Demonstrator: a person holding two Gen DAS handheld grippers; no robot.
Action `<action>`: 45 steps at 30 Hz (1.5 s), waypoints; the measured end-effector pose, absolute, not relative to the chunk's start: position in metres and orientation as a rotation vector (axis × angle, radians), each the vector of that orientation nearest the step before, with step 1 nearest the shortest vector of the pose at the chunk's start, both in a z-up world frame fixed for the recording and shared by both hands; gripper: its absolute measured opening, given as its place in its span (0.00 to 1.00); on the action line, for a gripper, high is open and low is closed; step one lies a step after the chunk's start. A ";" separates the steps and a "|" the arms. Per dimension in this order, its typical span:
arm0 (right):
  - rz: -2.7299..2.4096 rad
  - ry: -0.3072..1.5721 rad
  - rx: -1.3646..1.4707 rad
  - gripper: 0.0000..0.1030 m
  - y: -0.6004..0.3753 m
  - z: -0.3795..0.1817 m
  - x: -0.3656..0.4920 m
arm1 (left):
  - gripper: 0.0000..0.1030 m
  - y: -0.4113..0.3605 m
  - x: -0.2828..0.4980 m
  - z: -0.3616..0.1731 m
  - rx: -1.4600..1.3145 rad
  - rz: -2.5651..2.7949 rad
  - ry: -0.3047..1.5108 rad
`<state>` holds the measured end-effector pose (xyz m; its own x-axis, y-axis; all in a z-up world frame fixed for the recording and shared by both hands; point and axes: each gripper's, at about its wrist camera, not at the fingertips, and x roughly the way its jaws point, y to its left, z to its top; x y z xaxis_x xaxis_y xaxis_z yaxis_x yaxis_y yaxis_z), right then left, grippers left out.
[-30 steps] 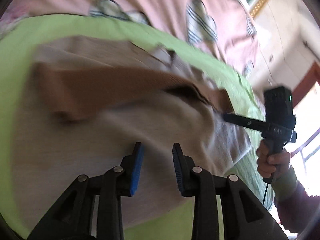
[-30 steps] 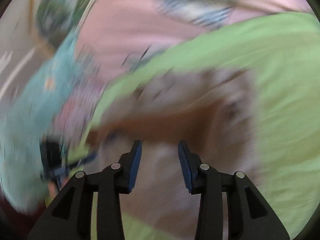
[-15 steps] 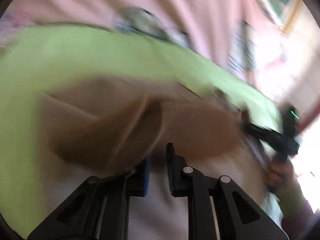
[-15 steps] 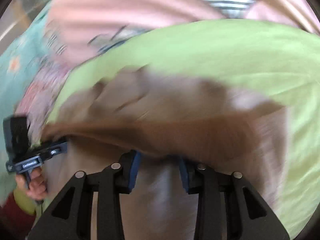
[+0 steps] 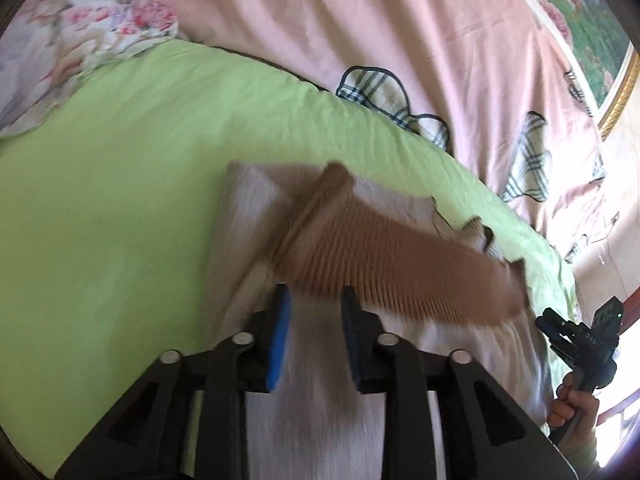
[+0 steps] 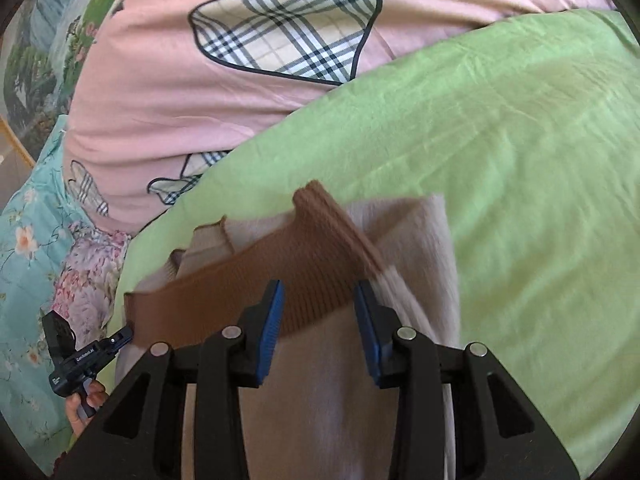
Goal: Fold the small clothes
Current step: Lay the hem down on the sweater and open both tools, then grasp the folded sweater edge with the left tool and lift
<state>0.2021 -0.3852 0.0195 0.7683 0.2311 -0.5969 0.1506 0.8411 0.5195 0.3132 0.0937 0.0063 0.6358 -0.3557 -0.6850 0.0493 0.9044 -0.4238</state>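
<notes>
We see a soft beige knit garment (image 5: 320,420) with a brown ribbed band (image 5: 392,268), perhaps wool, though blur hides the weave. It lies on a matt green sheet (image 5: 120,208). The pink quilt (image 6: 168,92) looks like smooth cotton. Our gripper fingers (image 6: 212,392) are matt black plastic with blue ridged pads (image 6: 269,328).

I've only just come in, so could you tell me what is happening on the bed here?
A person is folding a small beige garment on a green sheet, with a handheld gripper in each hand. The garment's brown ribbed band is doubled over the beige body. Both the left gripper and the right gripper hover just above the cloth near that band, their jaws apart and nothing between them. A pink quilt lies behind the sheet.
</notes>
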 end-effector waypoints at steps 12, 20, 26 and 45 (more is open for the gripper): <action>0.075 0.746 0.617 0.47 -0.342 0.009 0.088 | 0.47 0.091 0.166 -0.002 -0.431 -0.253 0.886; 0.105 0.731 0.638 0.52 -0.317 0.010 0.048 | 0.47 0.086 0.111 -0.008 -0.482 -0.268 0.911; 0.126 0.749 0.633 0.53 -0.300 0.004 0.032 | 0.50 0.080 0.098 -0.013 -0.513 -0.265 0.926; 0.183 0.758 0.584 0.53 -0.271 0.012 0.031 | 0.40 0.116 0.168 -0.040 -0.766 -0.115 0.835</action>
